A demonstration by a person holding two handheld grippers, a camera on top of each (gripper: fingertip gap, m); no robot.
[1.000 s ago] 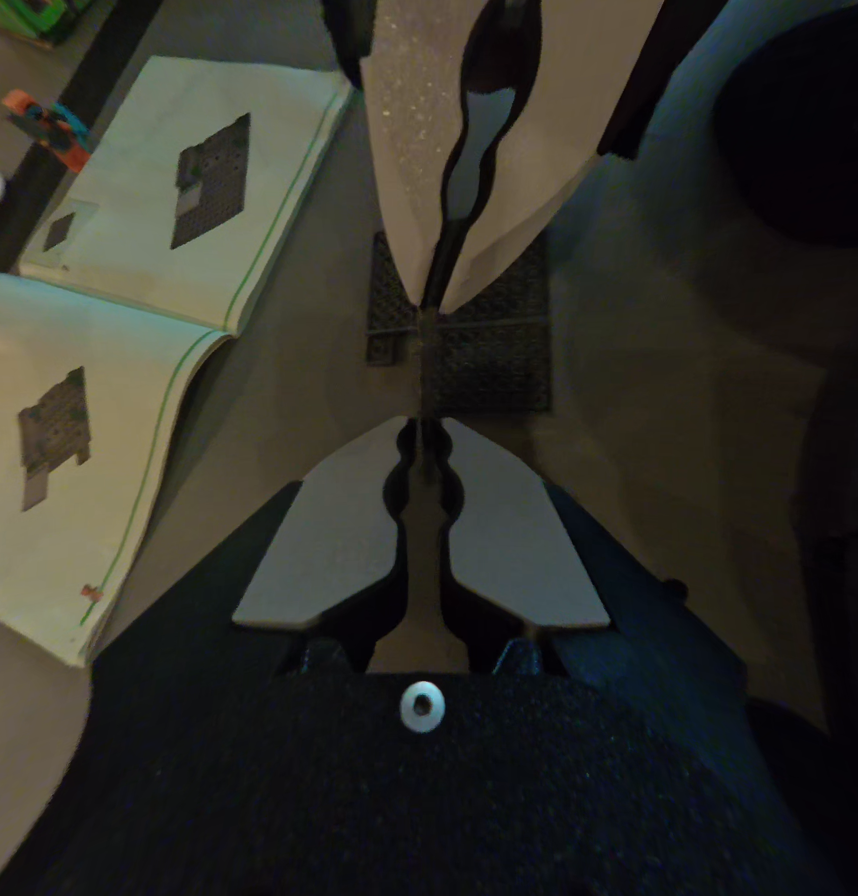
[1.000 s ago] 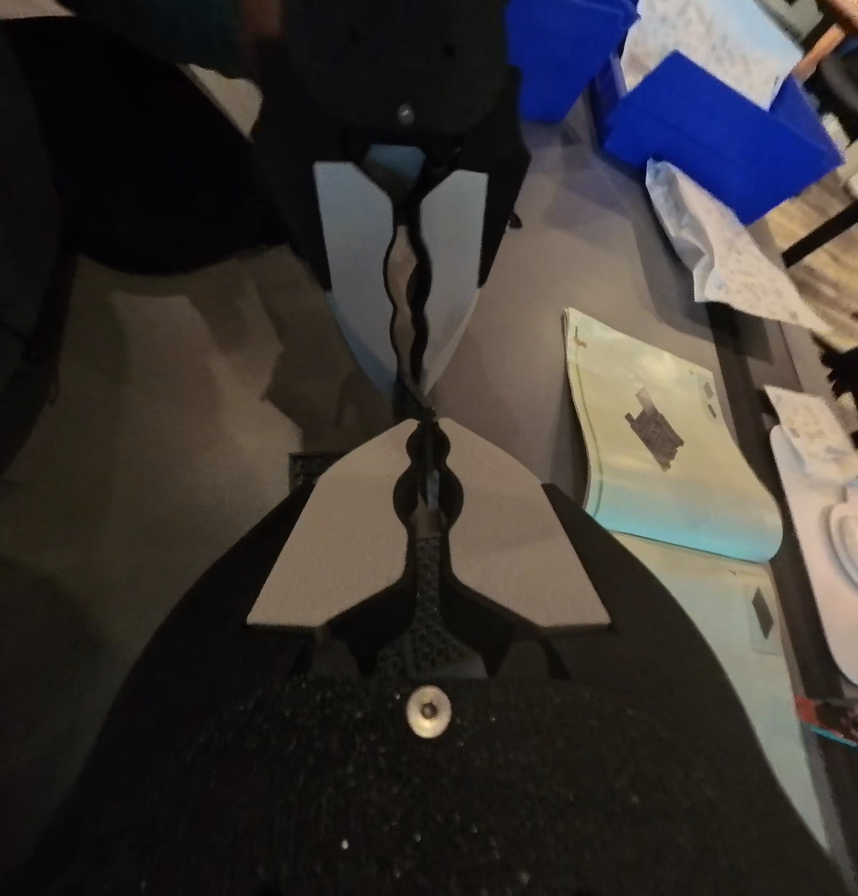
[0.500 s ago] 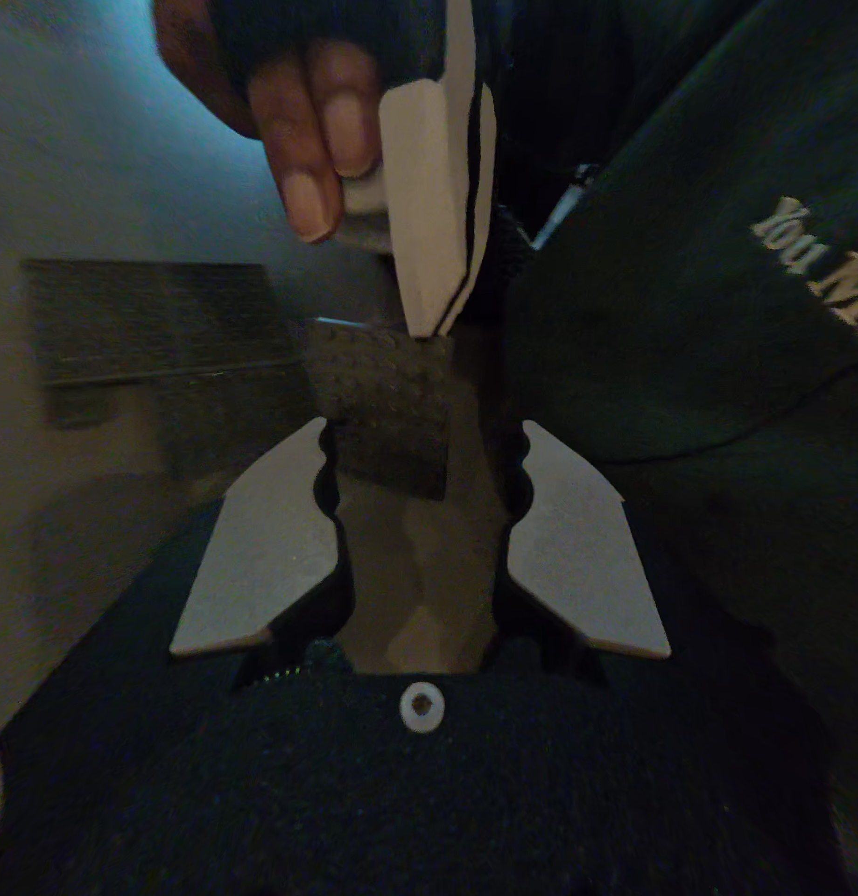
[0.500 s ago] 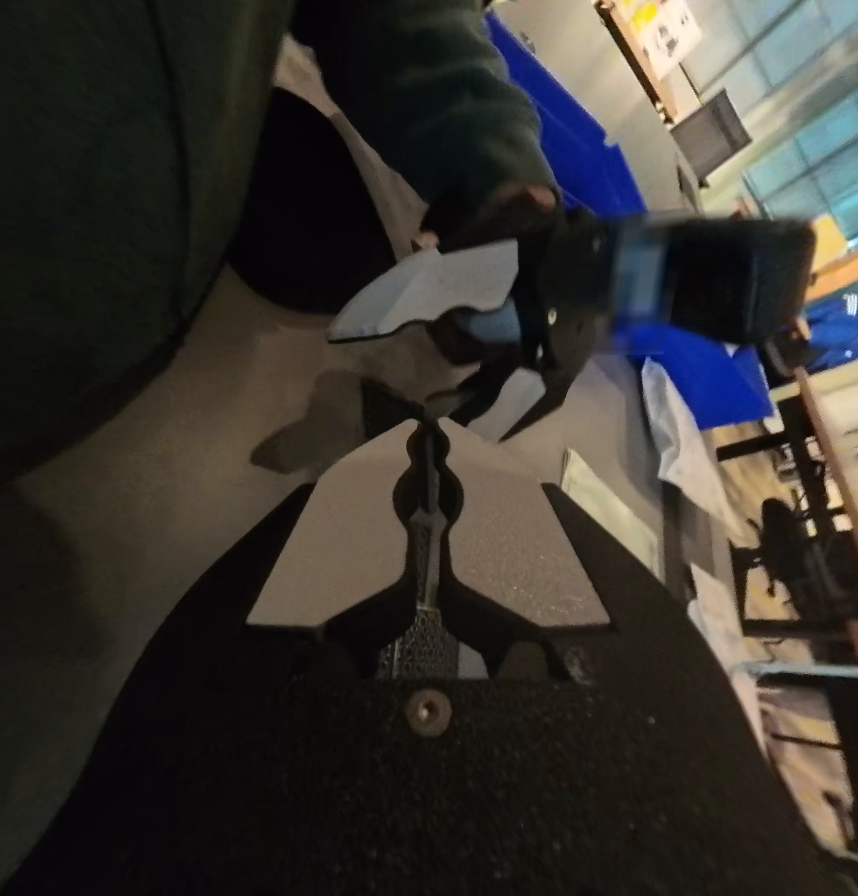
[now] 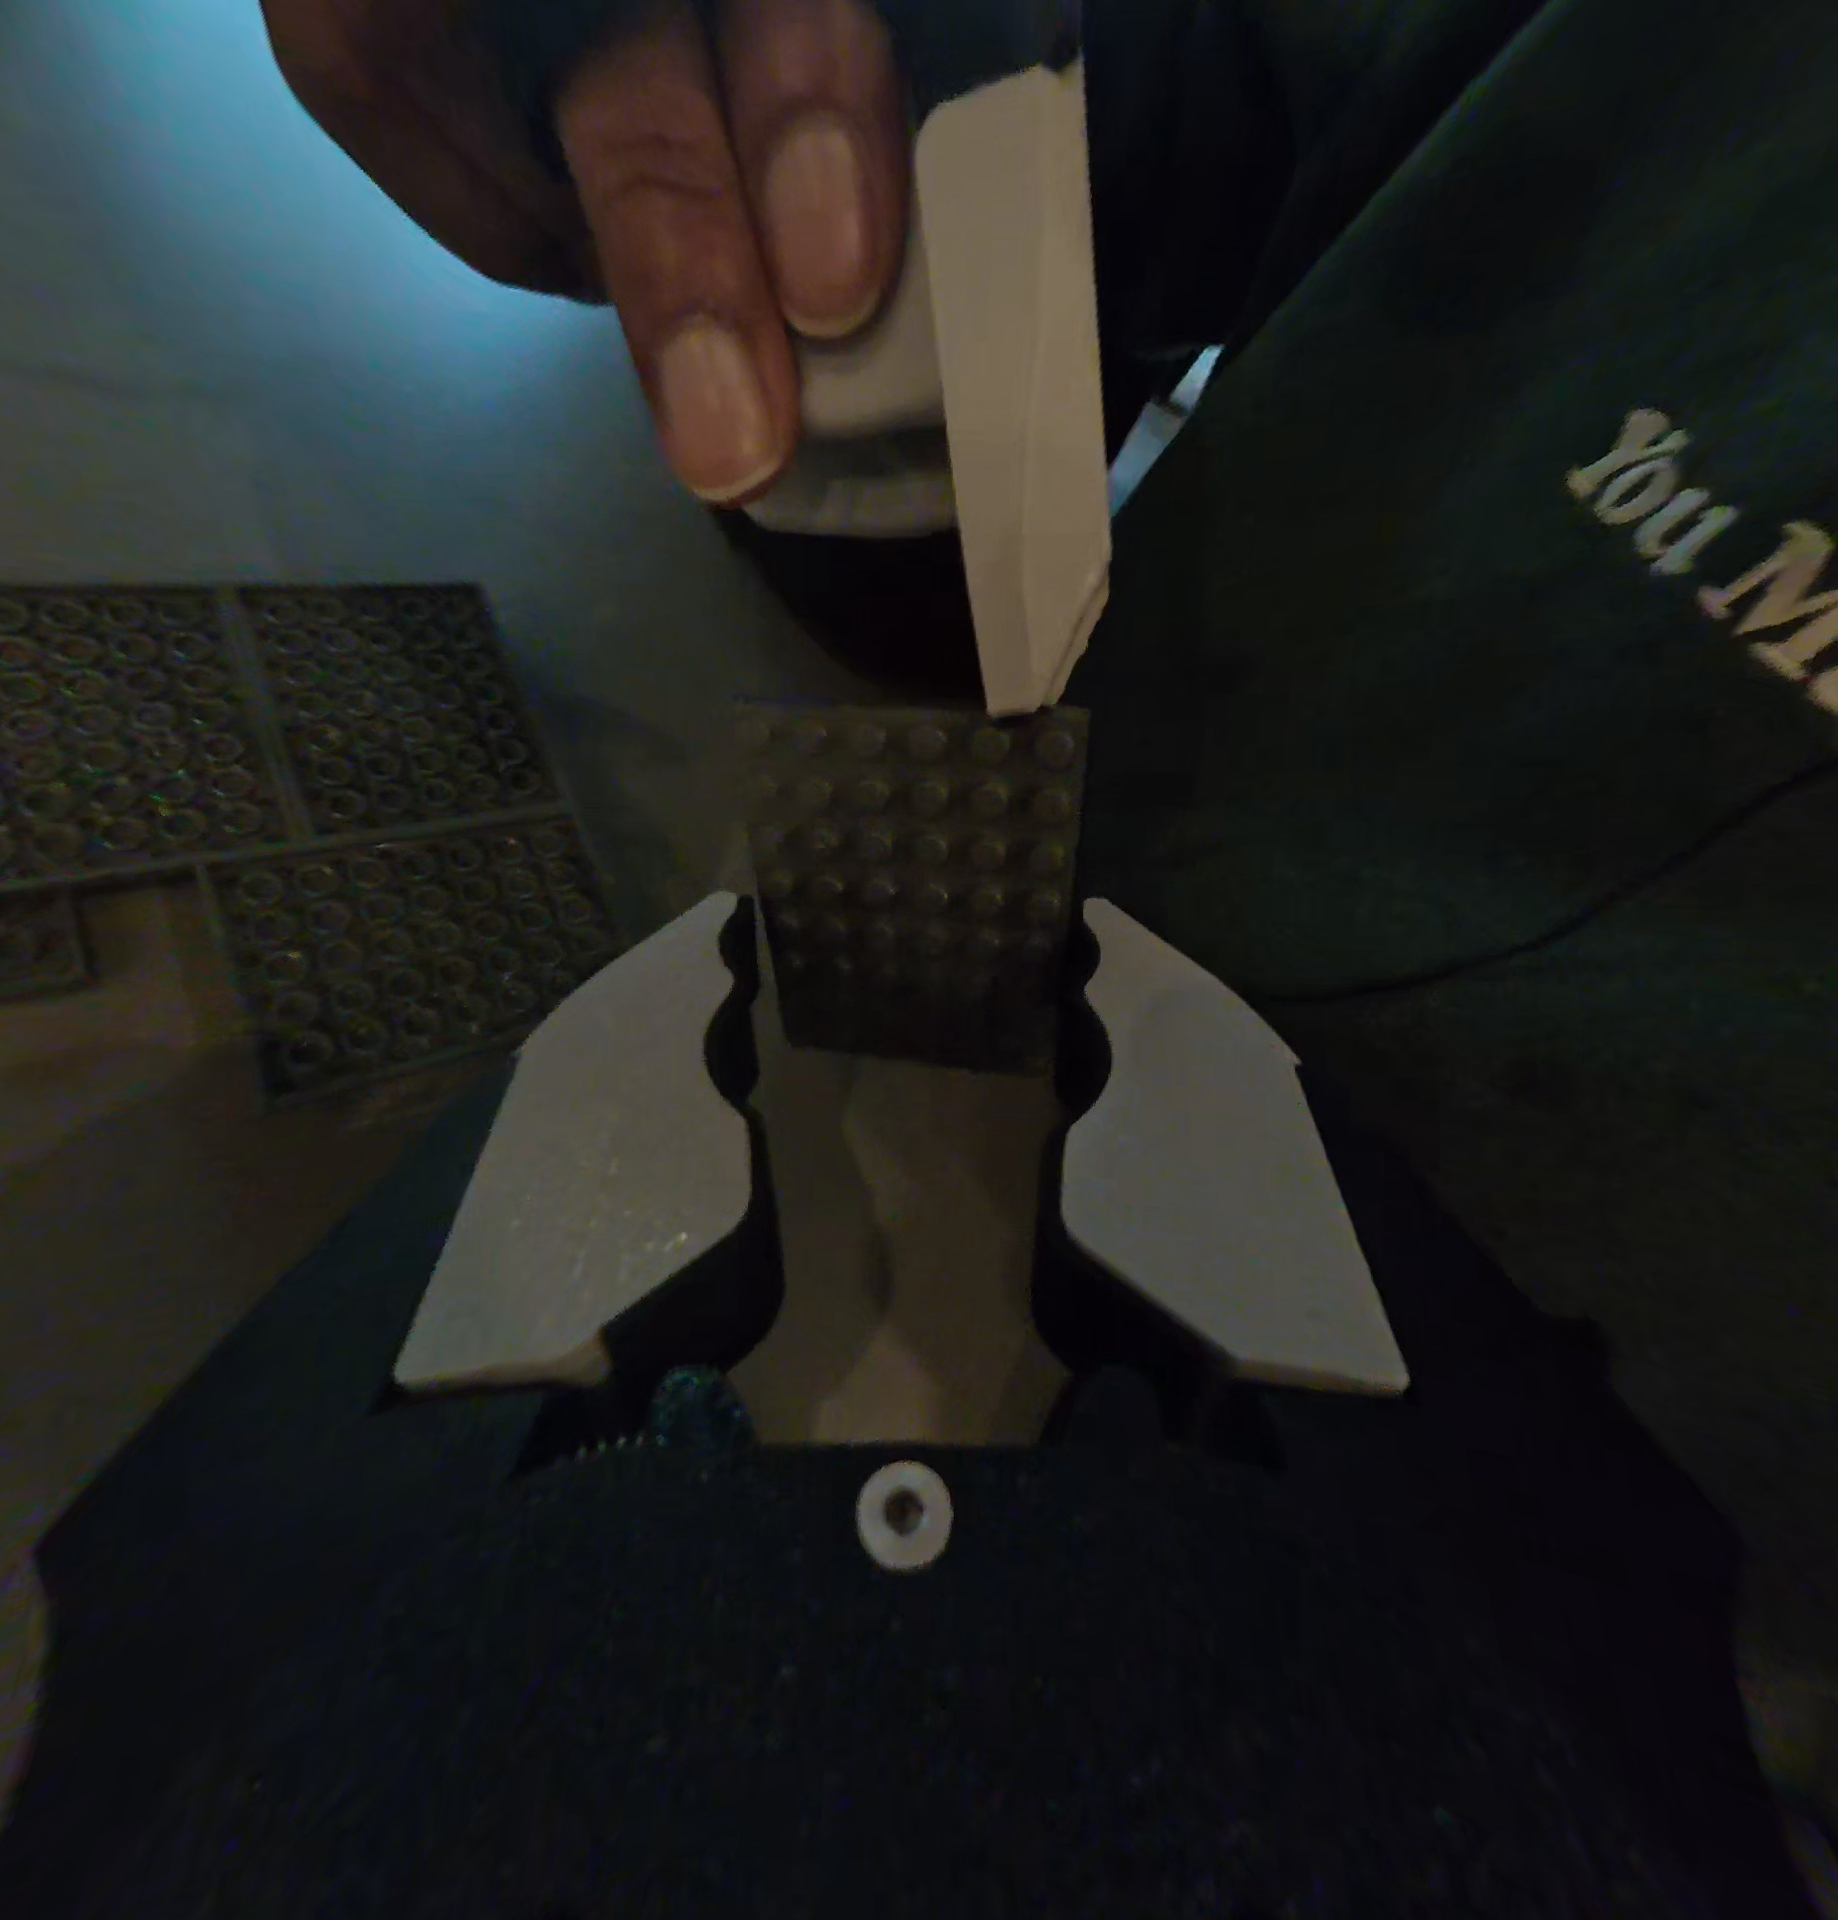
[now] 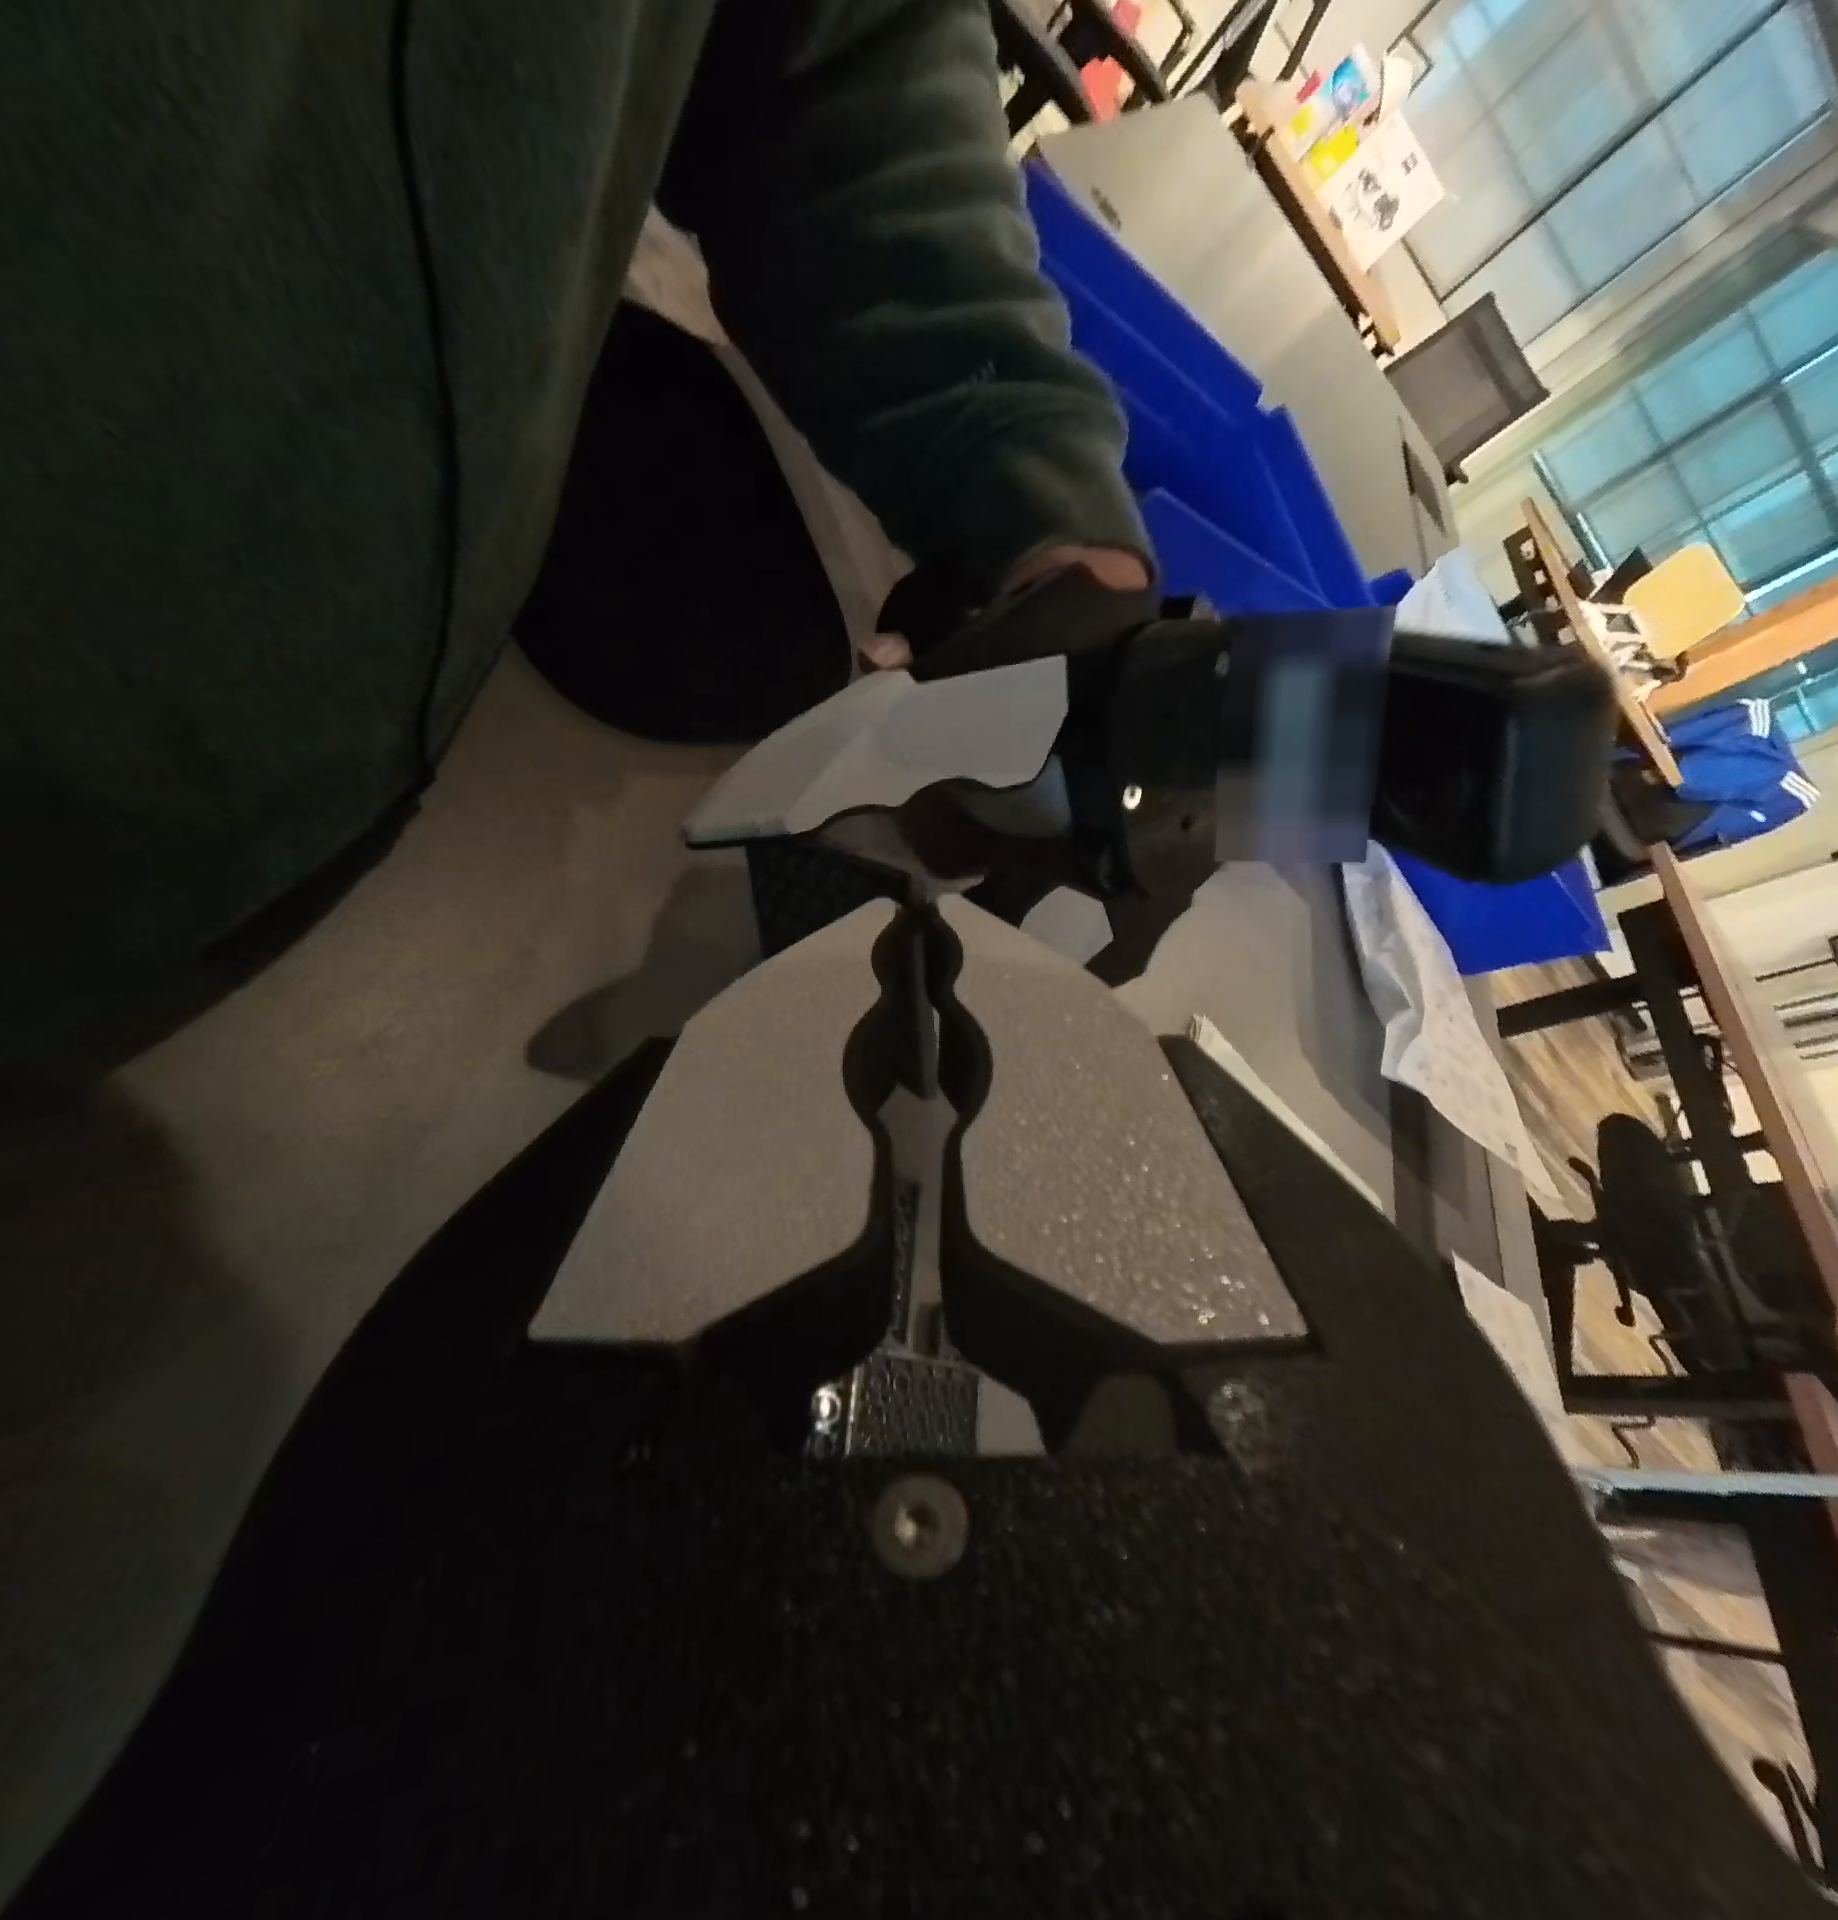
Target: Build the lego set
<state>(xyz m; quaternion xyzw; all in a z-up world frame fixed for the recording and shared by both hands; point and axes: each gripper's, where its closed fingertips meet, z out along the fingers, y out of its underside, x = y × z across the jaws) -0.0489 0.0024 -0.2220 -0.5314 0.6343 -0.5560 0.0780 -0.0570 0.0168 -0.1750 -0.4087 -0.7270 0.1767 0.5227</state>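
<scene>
A: What sits between the left gripper (image 5: 910, 971) jaws?

B: A studded plate (image 5: 915, 883), in the gap and reaching out past the tips. The jaws stand apart either side of it; I can't tell whether they touch it.

A: And at its far edge?

B: The right gripper (image 5: 1034, 665), coming down from above, its jaws closed on the plate's far right corner.

A: What lies to the left?

B: The joined baseplates (image 5: 271, 810), flat on the counter (image 5: 115, 1143), left of the jaws. A person's torso (image 5: 1466, 675) lies right of them.

A: From the right wrist?

B: The plate runs edge-on between those jaws, with the left gripper just beyond the tips and blue bins (image 6: 1206, 457) behind, to the right.
</scene>
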